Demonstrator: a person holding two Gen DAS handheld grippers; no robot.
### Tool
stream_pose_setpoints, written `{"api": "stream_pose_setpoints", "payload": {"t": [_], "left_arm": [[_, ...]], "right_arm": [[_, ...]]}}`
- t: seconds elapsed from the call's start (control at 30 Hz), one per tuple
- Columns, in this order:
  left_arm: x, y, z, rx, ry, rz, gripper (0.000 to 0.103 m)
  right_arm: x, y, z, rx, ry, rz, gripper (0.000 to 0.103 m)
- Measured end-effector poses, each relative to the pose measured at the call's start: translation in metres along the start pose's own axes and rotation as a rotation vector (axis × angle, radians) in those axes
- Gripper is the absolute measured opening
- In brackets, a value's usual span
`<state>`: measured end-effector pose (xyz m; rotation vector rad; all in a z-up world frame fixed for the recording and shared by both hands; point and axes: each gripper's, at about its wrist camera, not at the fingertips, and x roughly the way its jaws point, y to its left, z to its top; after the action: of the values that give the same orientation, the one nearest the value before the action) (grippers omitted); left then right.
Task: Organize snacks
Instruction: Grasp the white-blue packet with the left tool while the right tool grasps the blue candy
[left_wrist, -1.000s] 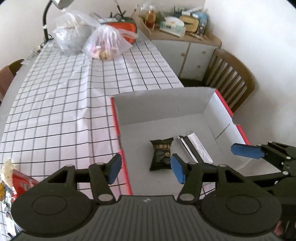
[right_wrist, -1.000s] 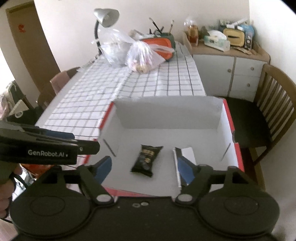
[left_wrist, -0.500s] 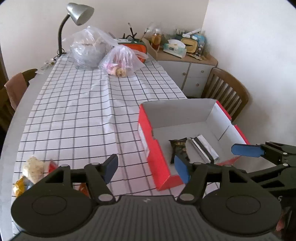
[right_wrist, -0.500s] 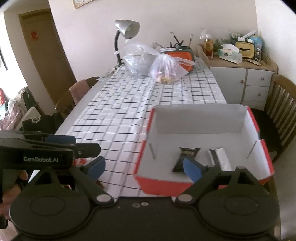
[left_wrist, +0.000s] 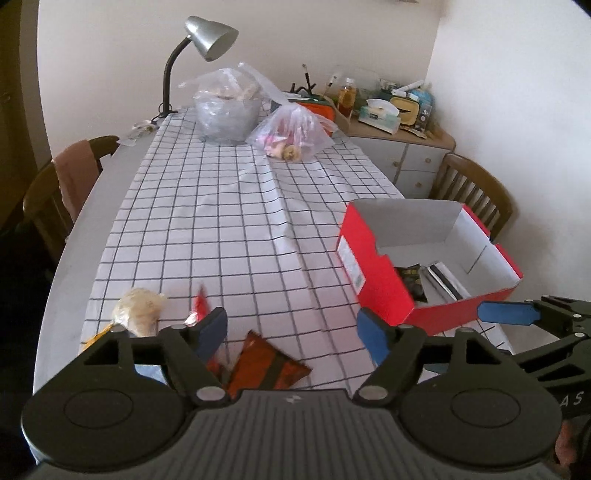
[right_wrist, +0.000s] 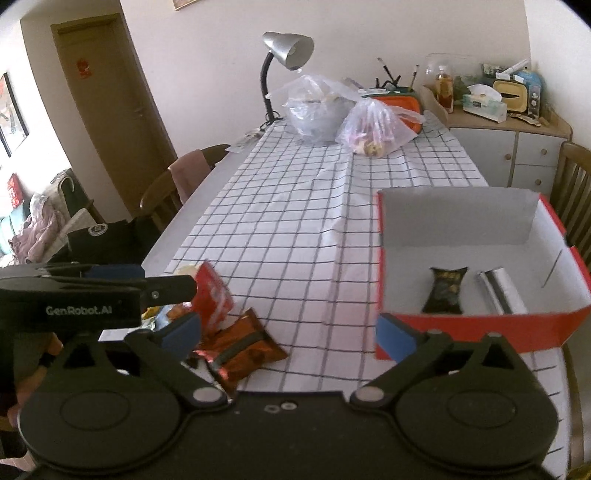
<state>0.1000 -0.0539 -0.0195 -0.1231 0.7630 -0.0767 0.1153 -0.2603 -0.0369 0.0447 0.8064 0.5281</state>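
Left wrist view now takes in the loose snacks at the near edge of the table (left_wrist: 229, 229), where a second ago it looked straight down into the red box (left_wrist: 384, 284); that box now sits off at 3 o'clock. Both grippers have pulled back from it with nothing carried. Two packets lie inside, a dark packet (right_wrist: 445, 290) and a silver one (right_wrist: 500, 290) side by side, so I judge that drop finished and the next pick about to begin.

Left gripper (left_wrist: 291, 334) has just been opening its jaws; they stand well apart and empty, with a brown packet (left_wrist: 266, 363) on the cloth between and below them, not touched. A red packet (right_wrist: 212, 290) and a pale bag (left_wrist: 138, 308) lie at 10 o'clock.

Right gripper (right_wrist: 290, 332) has likewise just been opening, its jaws spread wide and gripping nothing; the brown packet lies just inside its left pad.
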Motion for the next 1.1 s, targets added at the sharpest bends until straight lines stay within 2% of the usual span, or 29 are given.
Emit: {"api": "stream_pose_setpoints", "payload": {"t": [0.2,0.4,0.6,0.93,1.1], "left_arm": [[-0.010,0.042,-0.020,-0.039,0.020,-0.002,0.081],[-0.012,0.081,-0.035,-0.047,0.058,0.048,0.081],[0.001,0.114,-0.049,-0.058,0.121,0.085,0.081],[0.040,0.161,-0.074,-0.143,0.265,0.108,0.081],[0.059,0.173,-0.083,-0.153,0.320,0.110,0.081]], "right_arm": [[0.012,0.028,-0.014,-0.001,0.024,0.005,0.102],[0.026,0.048,-0.026,0.006,0.055,0.003,0.102],[0.044,0.070,-0.037,-0.064,0.084,-0.017,0.102],[0.088,0.106,-0.061,-0.202,0.186,0.036,0.093],[0.119,0.125,-0.072,-0.268,0.238,0.057,0.083]]}}
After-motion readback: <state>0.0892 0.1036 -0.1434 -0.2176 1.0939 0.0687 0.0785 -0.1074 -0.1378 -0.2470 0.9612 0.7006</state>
